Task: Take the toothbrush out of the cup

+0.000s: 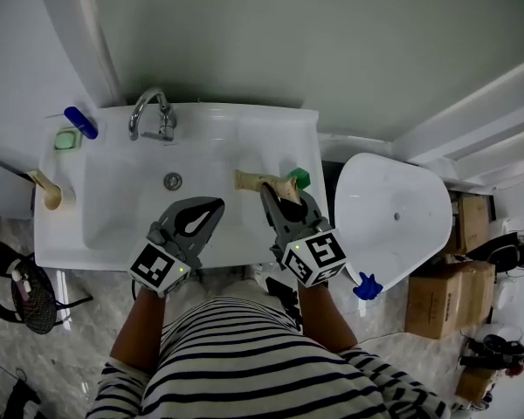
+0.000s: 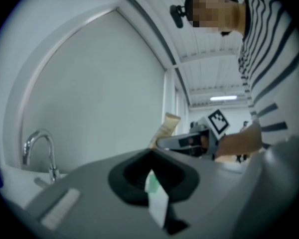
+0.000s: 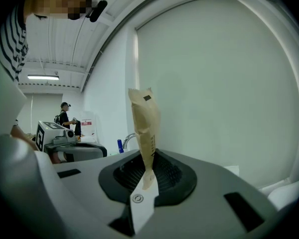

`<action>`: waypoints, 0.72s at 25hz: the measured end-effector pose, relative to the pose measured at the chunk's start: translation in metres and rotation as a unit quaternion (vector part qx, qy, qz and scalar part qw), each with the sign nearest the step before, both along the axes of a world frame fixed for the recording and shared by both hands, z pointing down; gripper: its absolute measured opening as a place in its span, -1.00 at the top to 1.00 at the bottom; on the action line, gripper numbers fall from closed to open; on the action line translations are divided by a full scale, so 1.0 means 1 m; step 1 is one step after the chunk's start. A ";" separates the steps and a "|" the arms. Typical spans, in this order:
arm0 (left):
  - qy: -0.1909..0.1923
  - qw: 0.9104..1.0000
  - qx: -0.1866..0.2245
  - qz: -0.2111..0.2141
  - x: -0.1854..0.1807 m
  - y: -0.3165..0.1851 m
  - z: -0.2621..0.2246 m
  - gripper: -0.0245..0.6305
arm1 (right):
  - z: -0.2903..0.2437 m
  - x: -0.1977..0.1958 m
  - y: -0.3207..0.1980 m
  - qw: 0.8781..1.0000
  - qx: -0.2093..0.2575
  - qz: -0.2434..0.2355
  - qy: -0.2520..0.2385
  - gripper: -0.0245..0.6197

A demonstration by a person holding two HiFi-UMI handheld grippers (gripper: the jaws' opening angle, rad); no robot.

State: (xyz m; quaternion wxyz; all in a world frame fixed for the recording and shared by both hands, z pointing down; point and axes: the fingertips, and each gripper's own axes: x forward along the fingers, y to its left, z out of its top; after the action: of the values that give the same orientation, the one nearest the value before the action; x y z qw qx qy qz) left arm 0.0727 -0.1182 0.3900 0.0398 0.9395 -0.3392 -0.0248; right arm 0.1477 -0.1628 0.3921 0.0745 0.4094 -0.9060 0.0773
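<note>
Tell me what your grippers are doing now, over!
Left gripper shut, empty. Right gripper shut on tan tube, above white sink. No toothbrush made out. Nothing blocking.

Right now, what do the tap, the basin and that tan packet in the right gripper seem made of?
Tap: metal, probably chromed; it gleams silver.
Basin: glossy white, likely ceramic or enamel; smooth with soft highlights.
Tan packet, pinched in the right gripper: matte, creased, flat-sealed top; kraft paper or a soft tube, I cannot tell which.
</note>
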 end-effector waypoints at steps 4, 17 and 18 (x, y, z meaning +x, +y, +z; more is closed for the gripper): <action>-0.011 1.000 0.003 0.006 -0.020 0.008 0.004 0.90 | -0.001 -0.021 0.009 1.000 0.005 -0.001 0.001 0.79; 0.003 1.000 0.014 0.019 -0.062 0.030 0.001 0.90 | -0.006 -0.067 0.034 1.000 0.017 0.007 0.005 0.79; 0.002 1.000 0.016 0.020 -0.064 0.032 -0.001 0.90 | -0.006 -0.069 0.036 1.000 0.017 0.008 0.005 0.79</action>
State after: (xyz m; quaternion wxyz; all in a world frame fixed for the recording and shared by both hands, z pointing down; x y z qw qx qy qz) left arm 0.0091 -0.0861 0.3894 0.0262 0.9465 -0.3199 -0.0315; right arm 0.0783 -0.1269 0.3858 0.0713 0.4181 -0.9036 0.0607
